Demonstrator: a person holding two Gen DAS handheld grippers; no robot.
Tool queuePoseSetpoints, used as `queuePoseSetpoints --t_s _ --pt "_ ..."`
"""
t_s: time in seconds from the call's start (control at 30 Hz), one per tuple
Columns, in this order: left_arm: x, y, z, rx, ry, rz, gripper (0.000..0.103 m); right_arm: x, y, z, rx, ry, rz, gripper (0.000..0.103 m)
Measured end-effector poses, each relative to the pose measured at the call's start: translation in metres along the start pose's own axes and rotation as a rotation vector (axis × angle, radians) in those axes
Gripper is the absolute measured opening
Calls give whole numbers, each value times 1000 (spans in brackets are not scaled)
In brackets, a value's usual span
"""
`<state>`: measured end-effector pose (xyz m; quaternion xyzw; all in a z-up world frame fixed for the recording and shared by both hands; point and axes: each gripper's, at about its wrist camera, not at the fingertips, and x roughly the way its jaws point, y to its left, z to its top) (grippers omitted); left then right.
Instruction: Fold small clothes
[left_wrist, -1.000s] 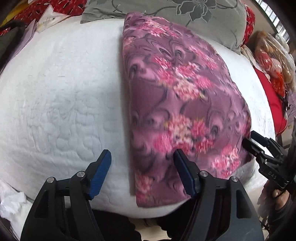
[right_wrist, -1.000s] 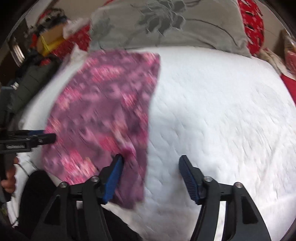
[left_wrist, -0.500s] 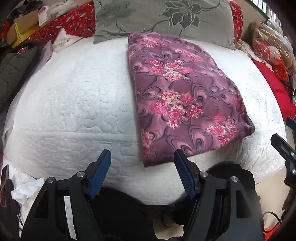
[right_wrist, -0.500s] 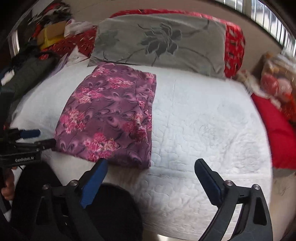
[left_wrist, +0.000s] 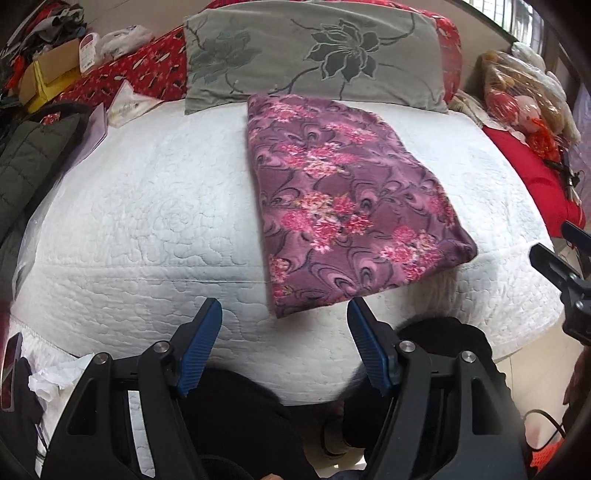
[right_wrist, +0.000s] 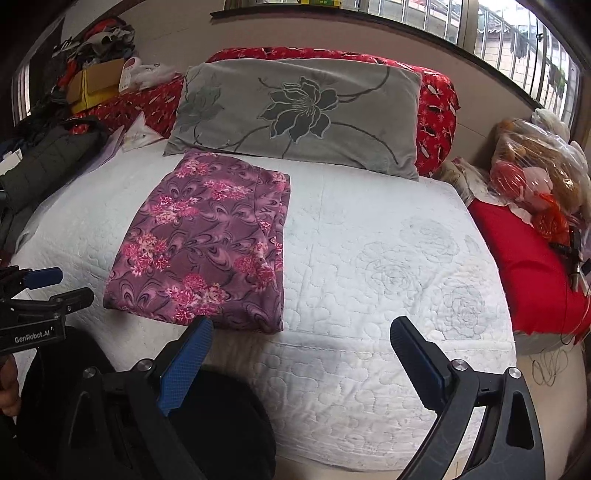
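Note:
A purple garment with pink flowers (left_wrist: 343, 195) lies folded into a flat rectangle on the white quilted bed (left_wrist: 140, 206); it also shows in the right wrist view (right_wrist: 207, 243). Its far end touches the grey pillow. My left gripper (left_wrist: 284, 325) is open and empty, held back from the garment's near edge, over the bed's front side. My right gripper (right_wrist: 299, 339) is open wide and empty, also back from the bed, just right of the garment's near corner. Each gripper shows at the edge of the other's view, the right gripper (left_wrist: 557, 254) and the left gripper (right_wrist: 55, 286).
A grey pillow with a flower print (right_wrist: 299, 110) lies at the head of the bed over a red bolster (right_wrist: 436, 107). A dark jacket (left_wrist: 33, 155) and boxes (right_wrist: 92, 85) lie at the left. A red cushion (right_wrist: 524, 258) and bagged toys (right_wrist: 535, 166) stand at the right.
Both grippers have pulled back from the garment toward the bed's front edge and risen. The right jaws have opened wider. The garment stays folded on the bed.

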<state>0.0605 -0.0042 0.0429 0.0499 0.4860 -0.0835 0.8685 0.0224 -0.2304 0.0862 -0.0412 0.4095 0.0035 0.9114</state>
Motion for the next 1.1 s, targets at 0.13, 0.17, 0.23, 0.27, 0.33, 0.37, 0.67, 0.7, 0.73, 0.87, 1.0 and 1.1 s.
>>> queuePoseSetpoints --t_s 0.13,0.17,0.23,0.27,0.33,0.37,0.67,0.7,0.73,0.87,1.0,1.1 --pt "-8 -7 -1 25 -25 -16 70 -1 2 -1 3 0 8 98" --pt "-9 -9 -2 32 -27 -16 70 -1 2 -1 3 -1 10 98" --pt "-10 -11 -1 41 -27 -20 70 -1 3 -2 4 -3 14 98" --pt "-11 -12 -1 43 -26 -25 70 -2 3 -2 5 -3 17 98" --pt "-12 -15 -2 44 -27 -24 70 -2 3 -2 11 -4 20 98" --pt "-13 -16 -2 48 -30 -25 70 -2 2 -2 14 -5 21 98" --pt "-17 -26 -2 67 -42 -10 70 -2 -4 -3 39 -1 23 98" --pt "-17 -27 -2 64 -41 -10 70 -2 -4 -3 42 0 22 98" --pt "-17 -28 -2 63 -42 -12 71 -2 -5 -3 44 0 22 98" --pt "-21 -36 -2 80 -57 -7 73 -1 -7 -3 59 4 25 98" --pt "-20 -42 -2 87 -47 -8 73 0 -10 -3 70 6 27 98" --pt "-19 -44 -2 86 -35 -2 73 0 -13 -4 82 7 31 98"
